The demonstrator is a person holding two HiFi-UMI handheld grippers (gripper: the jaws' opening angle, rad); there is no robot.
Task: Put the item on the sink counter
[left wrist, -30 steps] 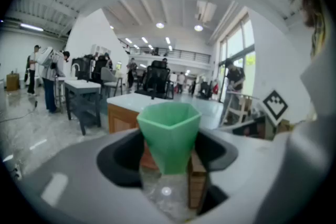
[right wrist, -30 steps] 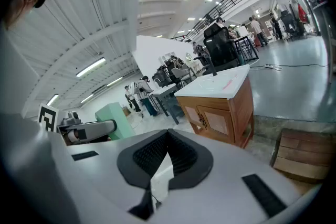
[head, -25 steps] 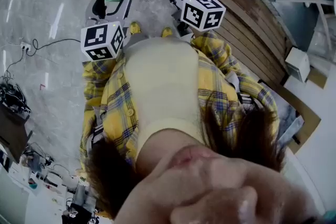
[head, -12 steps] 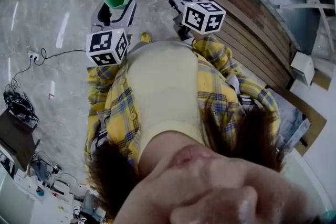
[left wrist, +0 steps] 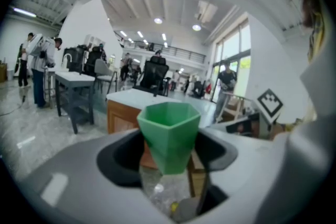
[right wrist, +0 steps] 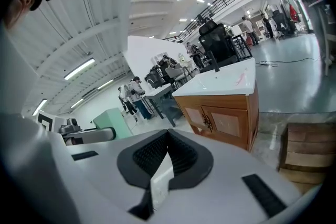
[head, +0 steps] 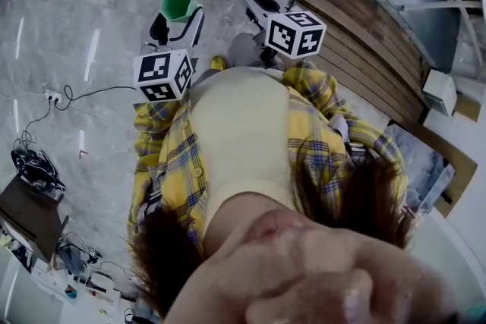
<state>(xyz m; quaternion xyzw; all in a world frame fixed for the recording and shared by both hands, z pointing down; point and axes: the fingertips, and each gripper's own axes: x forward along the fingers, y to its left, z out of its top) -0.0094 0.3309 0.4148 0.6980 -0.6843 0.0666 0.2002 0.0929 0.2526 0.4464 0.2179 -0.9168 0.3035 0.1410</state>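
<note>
A green faceted cup (head: pixel 178 2) is held upright over the grey floor, with my left gripper (head: pixel 177 11) shut on it. In the left gripper view the cup (left wrist: pixel 169 131) fills the gap between the jaws of the left gripper (left wrist: pixel 169 152). Behind the cup stands a wooden sink cabinet with a white counter (left wrist: pixel 137 98). My right gripper (head: pixel 253 0) is beside it on the right. Its jaws are shut with nothing between them (right wrist: pixel 168 138). The sink counter (right wrist: pixel 226 78) lies ahead of it, and the cup (right wrist: pixel 112 122) shows pale green at the left.
A wooden slatted pallet (head: pixel 364 42) lies on the floor at the right, also in the right gripper view (right wrist: pixel 310 149). A cable and power strip (head: pixel 52 95) lie at the left. Desks (left wrist: pixel 79 81), chairs and people stand farther back.
The person has stepped forward. The wooden cabinet has come into the head view at the top. Both grippers keep their hold and spacing, and the cup stays in the left one.
</note>
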